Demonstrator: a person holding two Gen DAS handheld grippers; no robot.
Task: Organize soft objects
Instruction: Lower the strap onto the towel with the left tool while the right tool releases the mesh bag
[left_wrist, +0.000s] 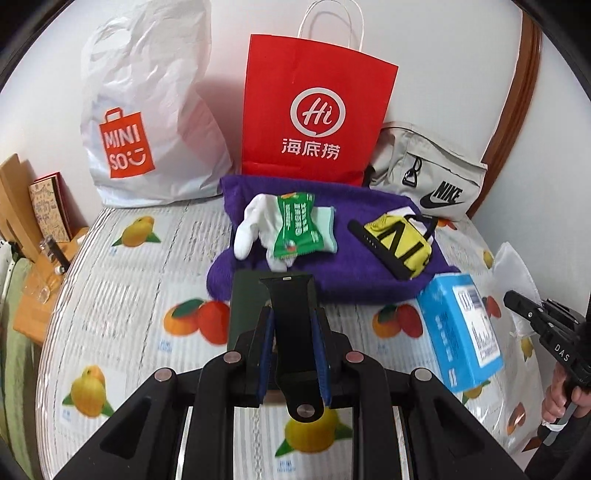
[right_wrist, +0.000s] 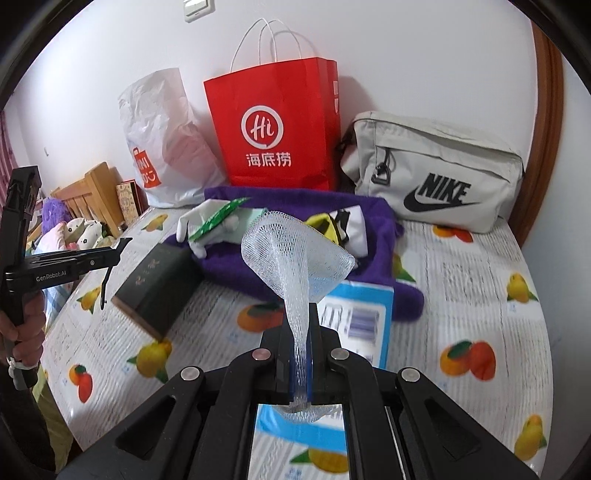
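Note:
My left gripper (left_wrist: 293, 317) is shut on a black watch strap (left_wrist: 291, 302), which stands up between the blue pads. A second black strap (left_wrist: 376, 243) lies on the purple towel (left_wrist: 332, 284), beside a yellow pouch (left_wrist: 402, 236), a white sock (left_wrist: 247, 229) and a green packet (left_wrist: 295, 225). My right gripper (right_wrist: 301, 321) is shut on a white foam net sleeve (right_wrist: 295, 254), which fans out above the fingers. The towel (right_wrist: 380, 236) lies behind it. Each gripper shows at the edge of the other's view: the right gripper (left_wrist: 511, 299), the left gripper (right_wrist: 123, 242).
A Miniso plastic bag (left_wrist: 147, 122), a red paper bag (left_wrist: 317, 110) and a grey Nike bag (left_wrist: 432, 177) stand along the wall. A dark green book (right_wrist: 159, 291) and a blue box (right_wrist: 354, 321) lie on the fruit-print cover (left_wrist: 122, 295). Wooden furniture (left_wrist: 33, 306) sits at left.

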